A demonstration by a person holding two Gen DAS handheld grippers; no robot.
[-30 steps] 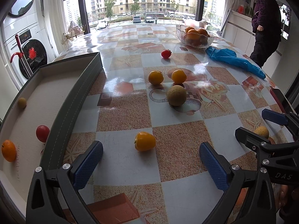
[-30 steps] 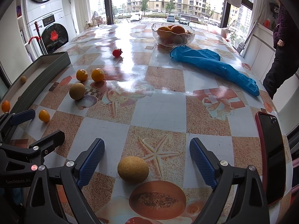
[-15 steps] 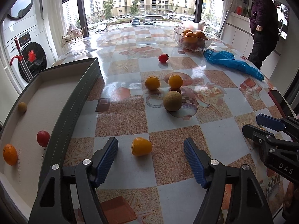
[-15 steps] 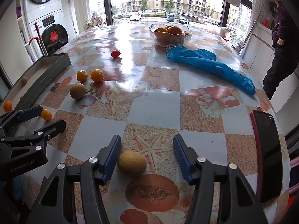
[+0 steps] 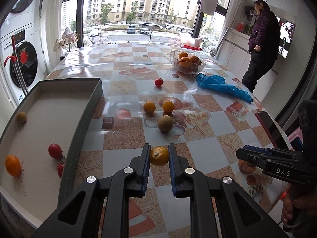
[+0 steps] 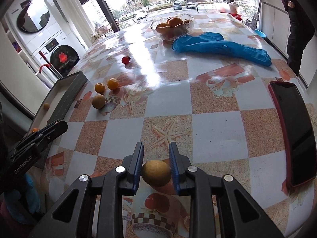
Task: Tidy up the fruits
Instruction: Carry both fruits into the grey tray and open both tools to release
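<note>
My left gripper is shut on a small yellow-orange fruit, held above the table. My right gripper is shut on a tan round fruit. A grey-walled tray at the left holds an orange, a red tomato, another red fruit and a small tan fruit. On the table lie two small oranges, a tan fruit and a cherry tomato.
A glass bowl of oranges stands at the back. A blue glove lies to its right. A phone in a red case lies near the right table edge. A person stands beyond the table. A washing machine is at the left.
Both grippers closed: the left on the yellow-orange fruit, the right on the tan fruit. Both views rose and tilted, so the fruits seem lifted off the table.
</note>
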